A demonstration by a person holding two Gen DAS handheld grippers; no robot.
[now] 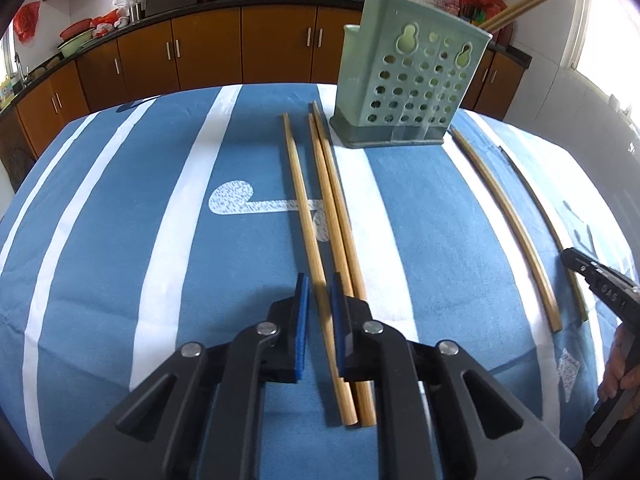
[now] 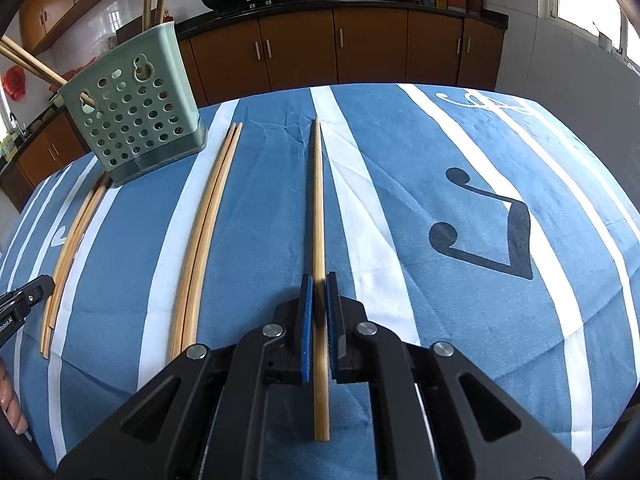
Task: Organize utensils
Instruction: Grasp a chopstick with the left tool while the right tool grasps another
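Left wrist view: left gripper (image 1: pixel 320 300) clamped on thin bamboo chopstick (image 1: pixel 306 224); right gripper (image 2: pixel 319 300) clamped on single bamboo chopstick (image 2: pixel 318 220); perforated green plastic holder (image 1: pixel 408 80) upright on blue striped tabletop cloth (image 1: pixel 140 240).

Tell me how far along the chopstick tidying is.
Done: a few chopsticks already stand in the green holder. In hand: the left gripper and right gripper are each shut on a chopstick lying on the cloth. Left: a pair beside the left one and more near the right.
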